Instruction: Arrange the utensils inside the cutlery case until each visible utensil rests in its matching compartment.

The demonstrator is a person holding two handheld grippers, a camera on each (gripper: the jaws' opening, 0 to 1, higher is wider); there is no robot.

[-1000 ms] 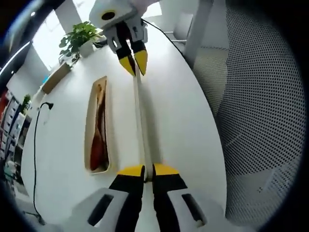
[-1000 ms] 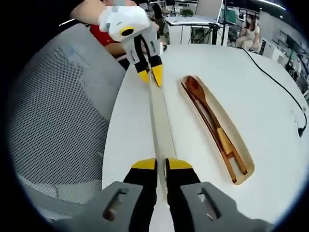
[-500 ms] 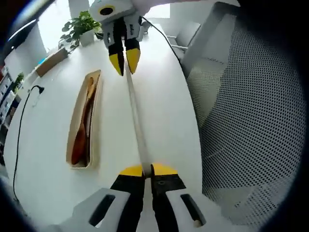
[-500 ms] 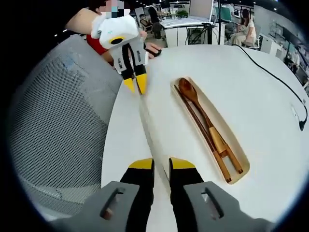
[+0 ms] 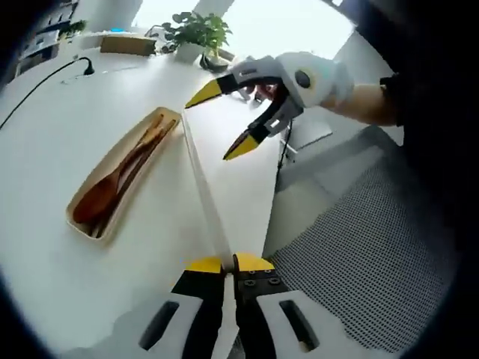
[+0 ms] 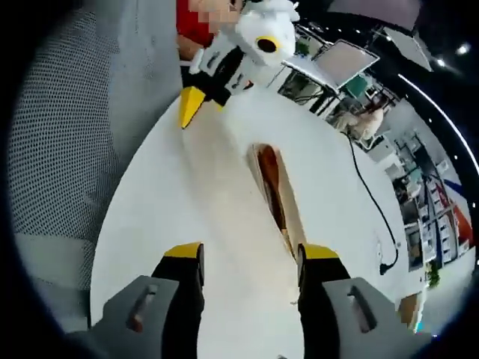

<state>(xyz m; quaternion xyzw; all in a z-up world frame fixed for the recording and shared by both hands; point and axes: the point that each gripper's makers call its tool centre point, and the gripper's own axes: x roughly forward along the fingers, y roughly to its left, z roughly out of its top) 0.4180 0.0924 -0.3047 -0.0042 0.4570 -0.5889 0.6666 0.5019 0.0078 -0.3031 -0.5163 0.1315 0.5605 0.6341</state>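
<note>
A long pale lid strip point(image 5: 200, 179) lies along the white table, and my left gripper point(image 5: 222, 263) is shut on its near end. Left of it sits the open cutlery case point(image 5: 84, 224), holding a wooden spoon point(image 5: 97, 202) and chopsticks point(image 5: 138, 161). My right gripper point(image 5: 223, 120) hovers open above the strip's far end, with nothing between its fingers. In the right gripper view, the right gripper point(image 6: 251, 253) stands wide open over the lid strip point(image 6: 224, 187). There the left gripper point(image 6: 191, 112) pinches the far end, and the case point(image 6: 290, 224) with the spoon point(image 6: 269, 176) lies to the right.
A grey mesh chair point(image 5: 359, 247) stands close against the table edge beside the strip. A potted plant point(image 5: 198, 37) and a black cable point(image 5: 45, 78) sit at the table's far side. A person's sleeve shows behind the right gripper.
My right gripper has opened, let go of the lid strip's end and lifted off it. The left gripper keeps its hold on the other end. Both cameras have swung.
</note>
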